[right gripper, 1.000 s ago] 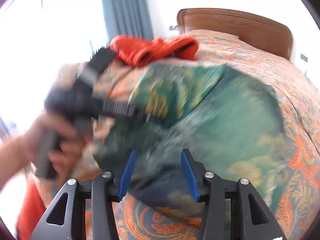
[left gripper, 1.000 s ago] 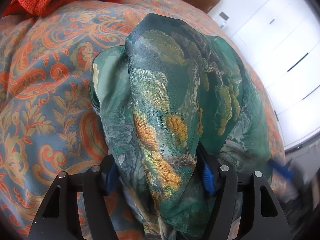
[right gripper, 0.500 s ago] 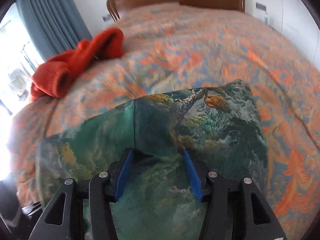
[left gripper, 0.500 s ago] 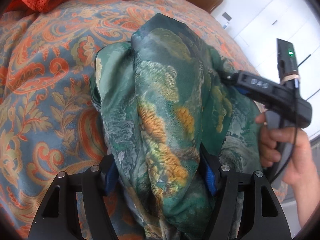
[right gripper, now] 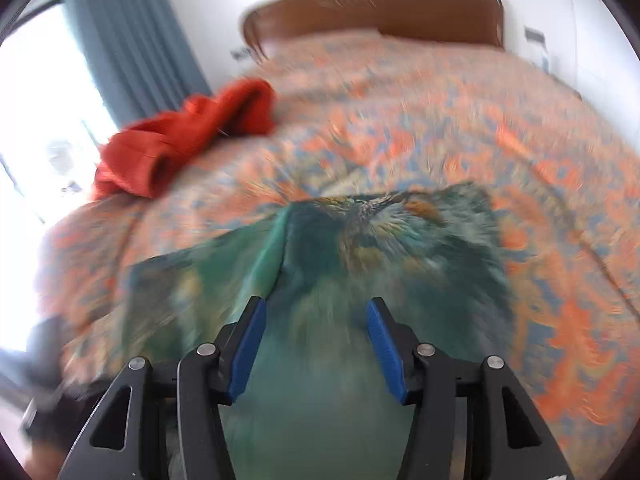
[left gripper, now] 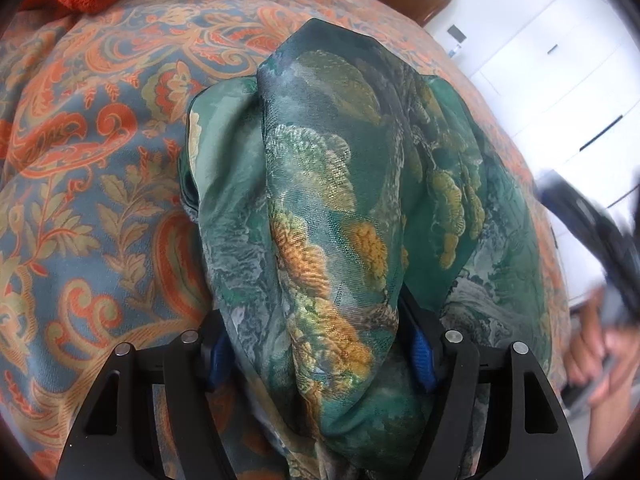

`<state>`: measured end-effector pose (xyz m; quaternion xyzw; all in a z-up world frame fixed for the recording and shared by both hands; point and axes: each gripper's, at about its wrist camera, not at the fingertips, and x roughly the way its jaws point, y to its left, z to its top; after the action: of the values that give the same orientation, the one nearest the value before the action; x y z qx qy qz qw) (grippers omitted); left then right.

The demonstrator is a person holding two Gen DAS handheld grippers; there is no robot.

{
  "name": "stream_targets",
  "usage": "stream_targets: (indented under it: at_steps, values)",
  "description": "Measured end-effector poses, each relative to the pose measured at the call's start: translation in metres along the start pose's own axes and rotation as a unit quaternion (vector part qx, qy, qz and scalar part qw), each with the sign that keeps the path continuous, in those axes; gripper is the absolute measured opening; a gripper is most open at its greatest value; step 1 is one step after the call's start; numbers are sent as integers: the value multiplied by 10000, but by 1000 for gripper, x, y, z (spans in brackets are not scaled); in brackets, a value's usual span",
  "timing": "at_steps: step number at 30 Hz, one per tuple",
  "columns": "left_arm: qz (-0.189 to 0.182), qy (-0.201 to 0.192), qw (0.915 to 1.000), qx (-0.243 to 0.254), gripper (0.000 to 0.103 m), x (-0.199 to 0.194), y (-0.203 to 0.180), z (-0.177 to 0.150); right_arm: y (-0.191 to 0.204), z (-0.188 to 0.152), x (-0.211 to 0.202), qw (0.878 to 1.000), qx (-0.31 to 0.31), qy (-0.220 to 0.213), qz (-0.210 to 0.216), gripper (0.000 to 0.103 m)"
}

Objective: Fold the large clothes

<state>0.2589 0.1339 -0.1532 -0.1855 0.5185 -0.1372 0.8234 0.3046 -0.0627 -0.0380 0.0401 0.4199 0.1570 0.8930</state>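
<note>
**Holding a bunched fold of green cloth while the free gripper is repositioned**

Gathered between the fingers of the left gripper is a thick bunch of the green printed garment, a thin, silky-looking cloth with yellow and orange tree-like motifs. The blue pads are pressed against the bunch from both sides, so the jaws are only partly closed, stopped by the thickness of cloth between them. From the grip the fabric is draped forward as a raised ridge, and the rest is spread on the paisley bedspread.

In the right wrist view the right gripper is seen with its jaws wide apart and nothing between the blue pads; it is held above the near part of the garment, which lies partly folded on the bedspread with a lengthwise crease running up the middle. Heavy motion blur is present in this view, so finer detail cannot be told. A crumpled red garment lies well apart, toward the curtained window, and the wooden headboard stands at the far end.

The step in hand is judged to be a mid-fold regrasp: one edge is secured, the other is yet to be taken. For the next move, a free edge or corner would need to be pinched by the right gripper, so the cloth can be lifted evenly and laid over without the slippery fabric sliding.
</note>
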Motion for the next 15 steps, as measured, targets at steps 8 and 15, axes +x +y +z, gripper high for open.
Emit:
stream_targets:
  at_steps: [8,15]
  values:
    - [-35,15,10000,-36,73,2,3,4,-21,-97,-112,9970,-636,-301,-311,54]
    - [167,4,9998,106,74,4,-7,5,-38,-146,-57,9988,-254,369,-192,61]
